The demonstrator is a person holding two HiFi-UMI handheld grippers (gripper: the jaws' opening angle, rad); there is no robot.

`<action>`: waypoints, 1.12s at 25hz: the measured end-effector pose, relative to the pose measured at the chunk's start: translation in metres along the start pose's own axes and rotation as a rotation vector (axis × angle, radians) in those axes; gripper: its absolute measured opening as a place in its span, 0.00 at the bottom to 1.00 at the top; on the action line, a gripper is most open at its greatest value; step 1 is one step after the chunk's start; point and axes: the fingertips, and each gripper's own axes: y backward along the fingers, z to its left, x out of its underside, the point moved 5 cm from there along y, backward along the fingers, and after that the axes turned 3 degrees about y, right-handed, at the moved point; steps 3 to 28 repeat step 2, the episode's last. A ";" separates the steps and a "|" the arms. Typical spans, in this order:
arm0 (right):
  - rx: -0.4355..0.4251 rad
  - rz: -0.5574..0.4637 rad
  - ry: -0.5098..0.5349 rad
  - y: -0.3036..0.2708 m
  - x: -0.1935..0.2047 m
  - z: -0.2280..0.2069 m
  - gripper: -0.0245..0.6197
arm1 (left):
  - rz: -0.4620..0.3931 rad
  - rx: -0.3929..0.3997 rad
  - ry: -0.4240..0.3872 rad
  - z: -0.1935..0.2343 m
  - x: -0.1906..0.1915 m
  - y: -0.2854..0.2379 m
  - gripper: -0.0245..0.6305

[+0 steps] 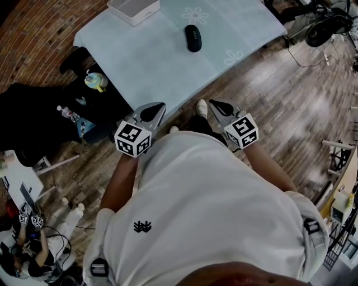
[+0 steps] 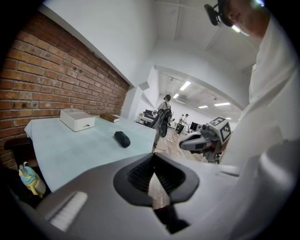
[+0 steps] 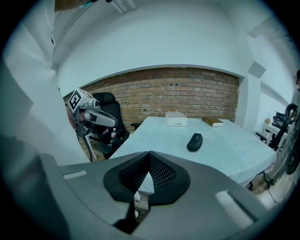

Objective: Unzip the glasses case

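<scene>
The black glasses case (image 1: 193,37) lies zipped shut on the far part of the table with the light blue cloth (image 1: 151,61). It also shows in the left gripper view as the small case (image 2: 122,139) and in the right gripper view as the case (image 3: 194,141). My left gripper (image 1: 152,113) and right gripper (image 1: 217,106) hang close to my body, short of the table's near edge and well apart from the case. Both have their jaws together with nothing between them, as the left gripper (image 2: 153,157) and right gripper (image 3: 150,153) show in their own views.
A white box (image 1: 134,8) stands at the table's far left, and a book (image 3: 213,122) lies behind the case. A black chair (image 1: 84,106) with a small colourful toy (image 1: 96,81) stands left of the table. A fan (image 1: 327,28) is far right; a person (image 1: 33,246) sits lower left.
</scene>
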 end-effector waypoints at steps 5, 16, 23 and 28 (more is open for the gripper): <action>-0.002 0.002 -0.001 -0.001 -0.001 -0.003 0.04 | 0.004 -0.001 0.001 0.001 -0.002 -0.002 0.12; -0.002 0.002 -0.001 -0.001 -0.001 -0.003 0.04 | 0.004 -0.001 0.001 0.001 -0.002 -0.002 0.12; -0.002 0.002 -0.001 -0.001 -0.001 -0.003 0.04 | 0.004 -0.001 0.001 0.001 -0.002 -0.002 0.12; -0.002 0.002 -0.001 -0.001 -0.001 -0.003 0.04 | 0.004 -0.001 0.001 0.001 -0.002 -0.002 0.12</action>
